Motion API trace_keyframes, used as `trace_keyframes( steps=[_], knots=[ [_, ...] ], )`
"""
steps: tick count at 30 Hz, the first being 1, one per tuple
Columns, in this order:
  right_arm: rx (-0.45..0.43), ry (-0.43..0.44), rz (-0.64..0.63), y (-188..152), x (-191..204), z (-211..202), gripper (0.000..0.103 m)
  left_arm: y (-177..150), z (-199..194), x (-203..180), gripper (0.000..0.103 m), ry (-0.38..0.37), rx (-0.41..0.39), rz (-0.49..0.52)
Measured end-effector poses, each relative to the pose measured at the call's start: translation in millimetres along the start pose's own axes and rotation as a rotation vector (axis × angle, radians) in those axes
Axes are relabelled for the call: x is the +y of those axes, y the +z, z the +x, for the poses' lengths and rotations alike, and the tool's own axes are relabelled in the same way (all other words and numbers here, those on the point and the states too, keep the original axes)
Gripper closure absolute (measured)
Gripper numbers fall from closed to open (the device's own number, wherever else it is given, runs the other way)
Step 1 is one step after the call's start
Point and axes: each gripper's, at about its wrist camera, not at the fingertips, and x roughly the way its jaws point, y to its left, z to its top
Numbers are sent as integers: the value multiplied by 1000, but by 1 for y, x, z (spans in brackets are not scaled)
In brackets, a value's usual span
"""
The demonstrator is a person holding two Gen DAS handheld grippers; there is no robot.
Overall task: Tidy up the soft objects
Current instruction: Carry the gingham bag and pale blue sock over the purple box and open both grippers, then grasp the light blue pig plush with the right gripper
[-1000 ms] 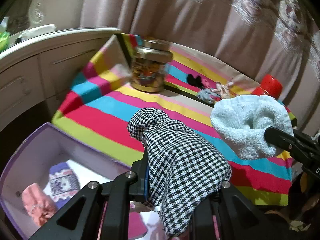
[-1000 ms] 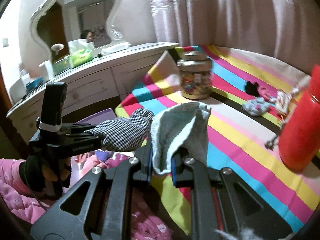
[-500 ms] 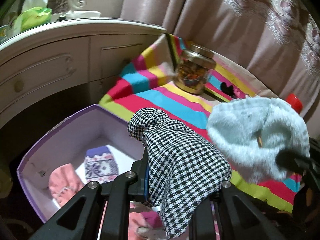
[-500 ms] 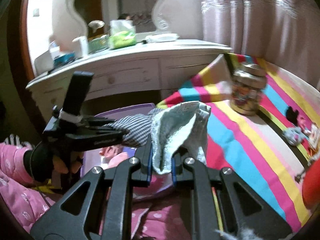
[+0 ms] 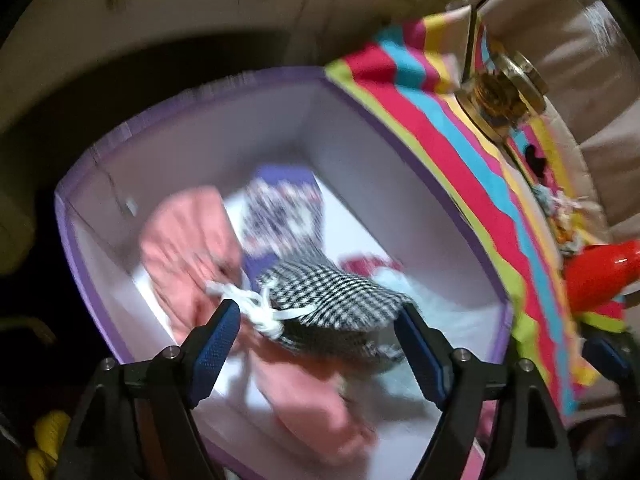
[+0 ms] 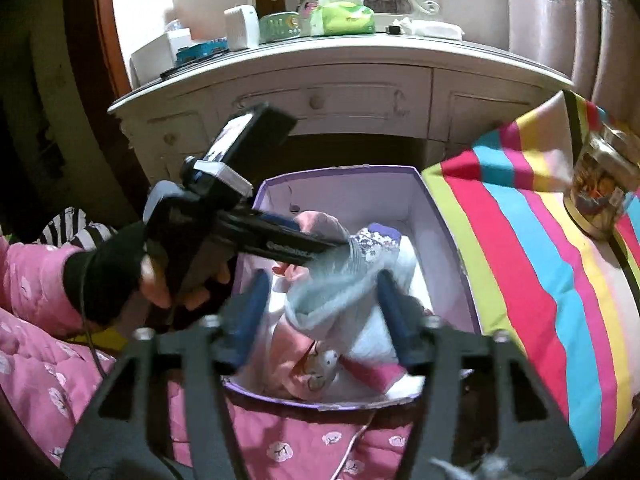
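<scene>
At far left we see our left gripper (image 5: 318,330) above the purple box (image 5: 96,308), its jaws spread wide with nothing between them; the houndstooth pouch (image 5: 332,300) lies just ahead of its tips inside the box, on the pink cloth (image 5: 188,240) and beside the patterned purple piece (image 5: 280,212). Further right our right gripper (image 6: 320,316) hangs over the same box with jaws spread as well, the pale blue towel (image 6: 336,292) blurred between its fingers and resting on the pile. Right of the box lies the striped cloth (image 6: 520,248), carrying a jar (image 6: 600,200)
</scene>
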Motion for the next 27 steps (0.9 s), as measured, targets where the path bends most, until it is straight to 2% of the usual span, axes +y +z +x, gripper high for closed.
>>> trace_keyframes(
  steps=[2, 4, 8, 10, 12, 14, 16, 18, 20, 23, 25, 27],
  knots=[
    [-13, -29, 49, -6, -11, -9, 39, -1, 2, -3, 23, -22, 67, -1],
    [-33, -57, 113, -10, -27, -20, 38, -2, 0, -13, 23, 14, 107, 49],
    [-101, -95, 260, -23, -62, -48, 37, -3, -7, -46, 23, 107, 191, 222],
    [-128, -115, 321, -30, -75, -60, 37, 3, -18, -44, 23, 61, 193, 192],
    [-149, -142, 362, -37, -87, -71, 36, 18, -44, -39, 23, -45, 103, 117],
    [-174, -186, 391, -46, -97, -82, 36, 29, -70, -42, 23, -109, -31, 90],
    [-192, -252, 437, -55, -112, -90, 35, 38, -83, -60, 22, -155, -141, 108],
    [-177, -348, 486, -65, -131, -97, 33, 43, -83, -82, 19, -185, -217, 142],
    [-162, -435, 521, -73, -151, -100, 32, 46, -69, -121, 16, -189, -306, 242],
    [-148, -505, 581, -82, -189, -100, 31, 44, -30, -190, 15, -157, -390, 439],
    [-130, -562, 611, -84, -216, -97, 31, 45, 1, -232, 14, -185, -413, 547],
    [-102, -604, 639, -82, -247, -89, 30, 55, 42, -266, 14, -196, -379, 588]
  ],
)
